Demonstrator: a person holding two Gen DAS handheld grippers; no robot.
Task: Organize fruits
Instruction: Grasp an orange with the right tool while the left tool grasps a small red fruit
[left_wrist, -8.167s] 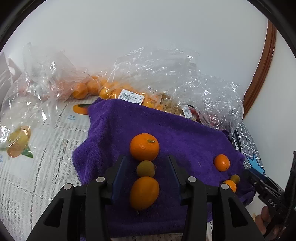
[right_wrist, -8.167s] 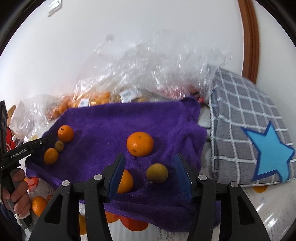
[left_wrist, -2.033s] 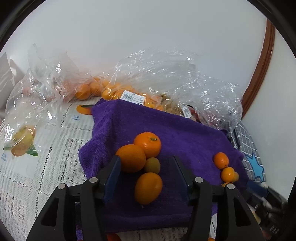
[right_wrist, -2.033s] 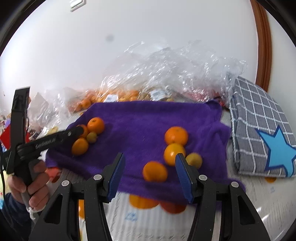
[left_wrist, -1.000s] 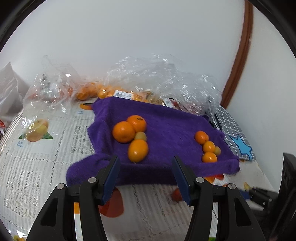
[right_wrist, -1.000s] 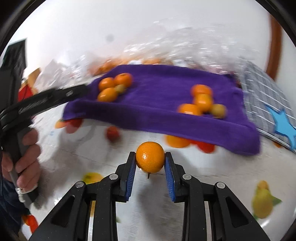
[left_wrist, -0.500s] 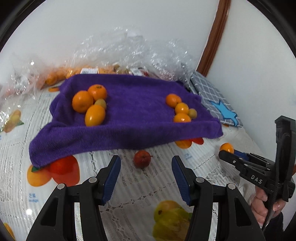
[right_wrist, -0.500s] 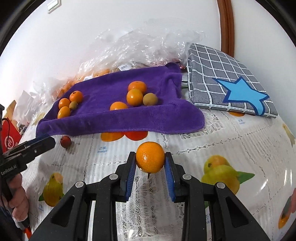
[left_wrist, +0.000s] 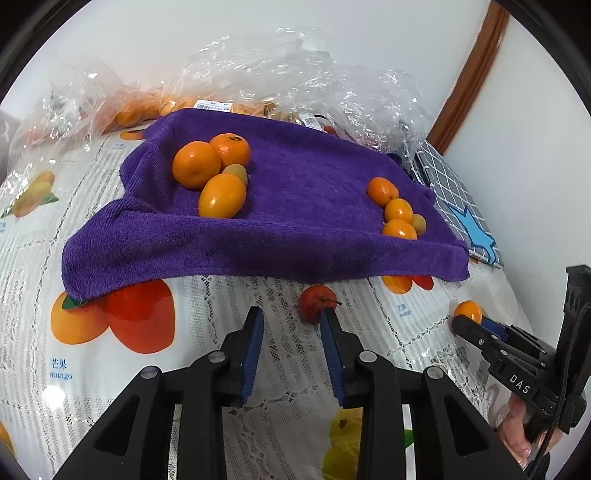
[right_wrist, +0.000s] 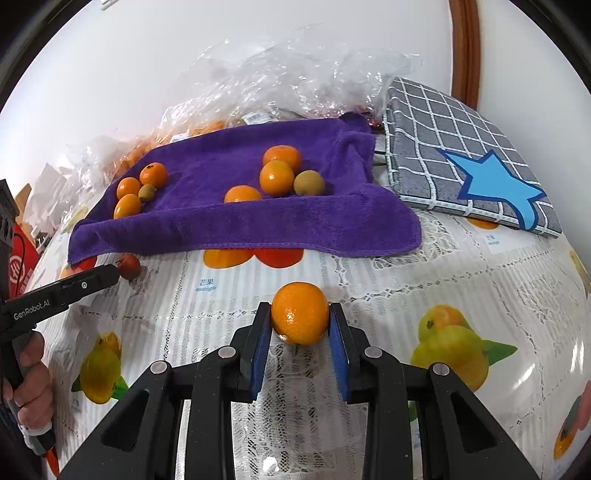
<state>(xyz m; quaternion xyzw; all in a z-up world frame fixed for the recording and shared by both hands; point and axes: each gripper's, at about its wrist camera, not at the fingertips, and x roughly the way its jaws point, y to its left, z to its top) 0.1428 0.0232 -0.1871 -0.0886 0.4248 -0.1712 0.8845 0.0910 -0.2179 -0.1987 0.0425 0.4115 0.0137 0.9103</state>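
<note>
Left gripper (left_wrist: 291, 321), jaws just narrowed and empty, sat beside red fruit (left_wrist: 317, 298) on worktop (left_wrist: 221, 317) before towel (left_wrist: 295, 206): best re-centred first; right gripper (right_wrist: 299, 317), jaws clamped on roundish orange (right_wrist: 300, 313), stem end apparently down, ought to place gently among towel's right cluster.

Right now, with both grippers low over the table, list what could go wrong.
1. The left gripper has just been closing, with nothing between its jaws; the red fruit sits off to the right by one fingertip, so a further squeeze may nudge it away.
2. The right gripper pinches the orange only at the fingertips; it could slip out and roll.
3. The fruit piles sit near the towel's sagging front edge, so a bump might spill them.
</note>
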